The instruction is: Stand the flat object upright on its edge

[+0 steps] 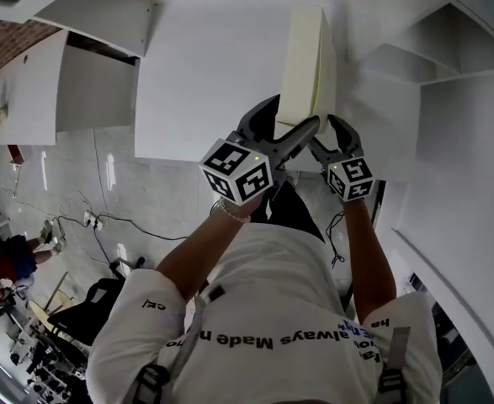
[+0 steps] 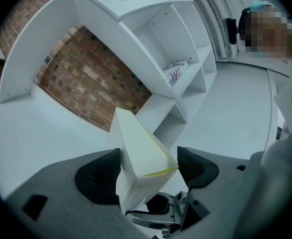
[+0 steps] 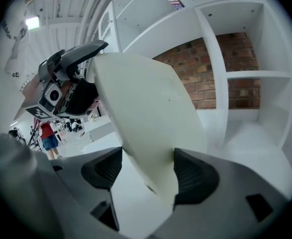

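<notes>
Fingers of my left gripper (image 2: 148, 171) and right gripper (image 3: 149, 172) both clamp the cream flat slab (image 1: 301, 57) over the white table (image 1: 196, 74).

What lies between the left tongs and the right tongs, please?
The pale flat box: the head view shows left tongs and right tongs both clamped on its near end.

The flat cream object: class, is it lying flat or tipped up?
Tipped up: the flat cream object slants in the left hand-held gripper and right hand-held gripper. Resting on the table: cannot tell.
</notes>
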`<state>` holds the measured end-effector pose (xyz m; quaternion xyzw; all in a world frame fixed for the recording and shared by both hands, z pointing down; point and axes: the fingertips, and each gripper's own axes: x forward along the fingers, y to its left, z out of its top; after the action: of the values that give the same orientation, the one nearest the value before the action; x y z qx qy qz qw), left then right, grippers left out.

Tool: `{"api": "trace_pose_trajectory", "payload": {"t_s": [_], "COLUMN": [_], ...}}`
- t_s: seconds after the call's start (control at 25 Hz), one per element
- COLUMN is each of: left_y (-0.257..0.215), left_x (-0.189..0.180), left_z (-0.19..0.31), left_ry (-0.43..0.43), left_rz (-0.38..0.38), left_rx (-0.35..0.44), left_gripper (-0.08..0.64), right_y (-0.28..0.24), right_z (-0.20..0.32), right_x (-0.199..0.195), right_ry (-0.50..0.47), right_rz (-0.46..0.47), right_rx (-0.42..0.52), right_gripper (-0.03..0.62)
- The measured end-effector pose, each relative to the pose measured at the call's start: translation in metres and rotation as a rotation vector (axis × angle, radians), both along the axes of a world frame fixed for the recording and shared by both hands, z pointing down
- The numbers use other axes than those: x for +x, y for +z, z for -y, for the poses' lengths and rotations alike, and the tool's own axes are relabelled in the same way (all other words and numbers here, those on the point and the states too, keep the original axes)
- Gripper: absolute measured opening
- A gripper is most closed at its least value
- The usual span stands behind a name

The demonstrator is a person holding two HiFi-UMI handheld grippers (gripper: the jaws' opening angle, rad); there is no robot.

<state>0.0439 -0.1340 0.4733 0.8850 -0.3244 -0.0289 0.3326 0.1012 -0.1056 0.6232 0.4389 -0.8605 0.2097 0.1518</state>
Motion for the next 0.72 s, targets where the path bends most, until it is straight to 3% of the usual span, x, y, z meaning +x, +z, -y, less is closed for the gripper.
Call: {"api": "trace_pose_trajectory", "payload": {"t_s": [0.72], "left_y": [-0.014], "left_x": [0.102], "left_z": [0.03], "left_ry": [0.111], "left_rz": [0.118], "left_rx": [0.121], "left_gripper": [0.333], "right_y": [0.002], "right_z": [0.033], "right_x": [0.062], "right_ry": [0.136], "right_rz": [0.17], "right_rx": [-0.045], "right_gripper": [0.311]}}
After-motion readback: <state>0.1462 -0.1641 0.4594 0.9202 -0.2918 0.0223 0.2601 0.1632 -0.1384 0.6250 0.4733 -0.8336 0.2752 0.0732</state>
